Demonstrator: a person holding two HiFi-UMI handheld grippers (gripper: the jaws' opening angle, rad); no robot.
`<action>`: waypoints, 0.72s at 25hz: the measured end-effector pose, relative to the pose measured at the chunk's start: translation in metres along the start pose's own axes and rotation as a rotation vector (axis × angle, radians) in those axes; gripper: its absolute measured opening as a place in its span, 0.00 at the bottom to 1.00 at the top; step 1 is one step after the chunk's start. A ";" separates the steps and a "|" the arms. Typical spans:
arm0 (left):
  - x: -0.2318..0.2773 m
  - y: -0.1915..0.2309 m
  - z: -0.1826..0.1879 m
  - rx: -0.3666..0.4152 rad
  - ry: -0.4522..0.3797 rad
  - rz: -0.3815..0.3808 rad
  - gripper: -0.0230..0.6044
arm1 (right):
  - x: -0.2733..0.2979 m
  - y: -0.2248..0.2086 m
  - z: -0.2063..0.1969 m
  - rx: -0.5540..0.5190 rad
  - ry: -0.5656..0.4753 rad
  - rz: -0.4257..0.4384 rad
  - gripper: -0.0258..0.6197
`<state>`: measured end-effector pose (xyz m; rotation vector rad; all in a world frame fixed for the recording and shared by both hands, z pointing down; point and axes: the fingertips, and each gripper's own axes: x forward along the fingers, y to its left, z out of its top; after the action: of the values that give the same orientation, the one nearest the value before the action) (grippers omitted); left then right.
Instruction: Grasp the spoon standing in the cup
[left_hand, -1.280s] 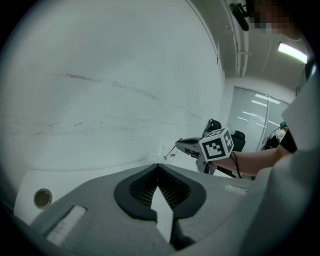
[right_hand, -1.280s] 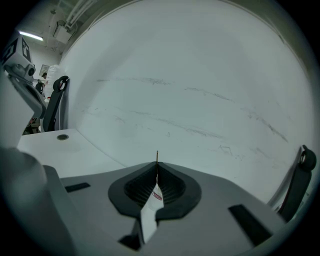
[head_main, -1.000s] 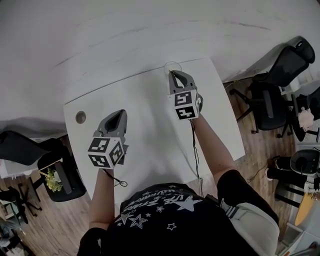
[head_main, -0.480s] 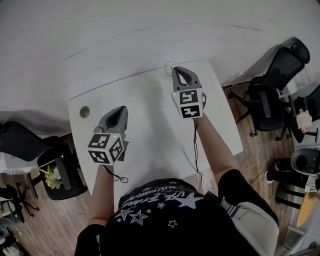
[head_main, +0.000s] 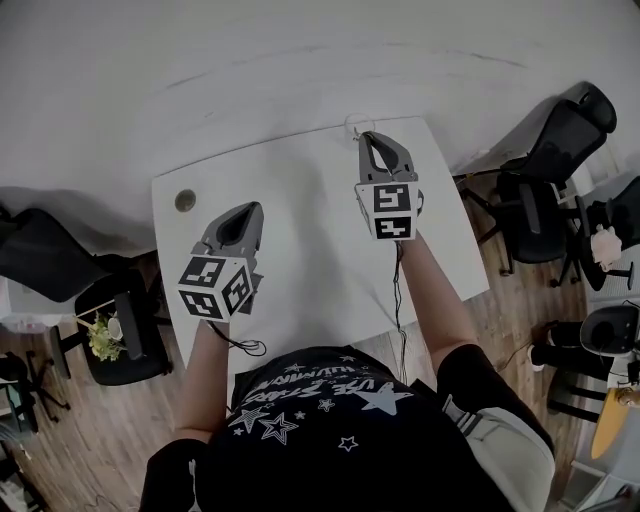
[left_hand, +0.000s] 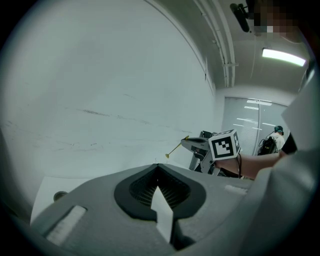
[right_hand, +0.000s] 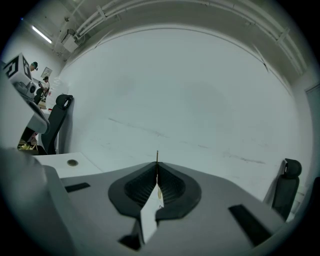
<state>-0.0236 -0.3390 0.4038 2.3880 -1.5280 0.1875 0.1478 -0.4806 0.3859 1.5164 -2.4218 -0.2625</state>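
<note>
now r hand-held gripper (right_hand: 157, 166) pinched shut on spoon (left_hand: 176, 148); l hand-held gripper (left_hand: 157, 166) closed, empty.

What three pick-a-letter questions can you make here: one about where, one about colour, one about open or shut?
1. Where is the right gripper? A) at the table's far edge B) on the floor C) on a chair
2. What colour is the table? A) red B) white C) black
3. The right gripper's jaws are: A) wide apart B) shut on the spoon C) shut on a ball
Answers: 1 A, seen in the head view. 2 B, its top is white. 3 B, a thin stem pokes from closed jaws.
</note>
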 end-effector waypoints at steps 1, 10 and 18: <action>-0.006 0.000 0.000 -0.001 -0.004 -0.006 0.05 | -0.005 0.004 0.002 0.000 0.002 -0.004 0.06; -0.061 0.009 -0.007 -0.007 -0.011 -0.073 0.05 | -0.056 0.049 0.020 0.032 0.013 -0.048 0.06; -0.113 0.026 -0.014 -0.018 -0.024 -0.125 0.05 | -0.098 0.100 0.026 0.051 0.038 -0.097 0.06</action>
<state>-0.0941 -0.2473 0.3916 2.4704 -1.3783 0.1179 0.0949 -0.3484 0.3781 1.6477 -2.3463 -0.1915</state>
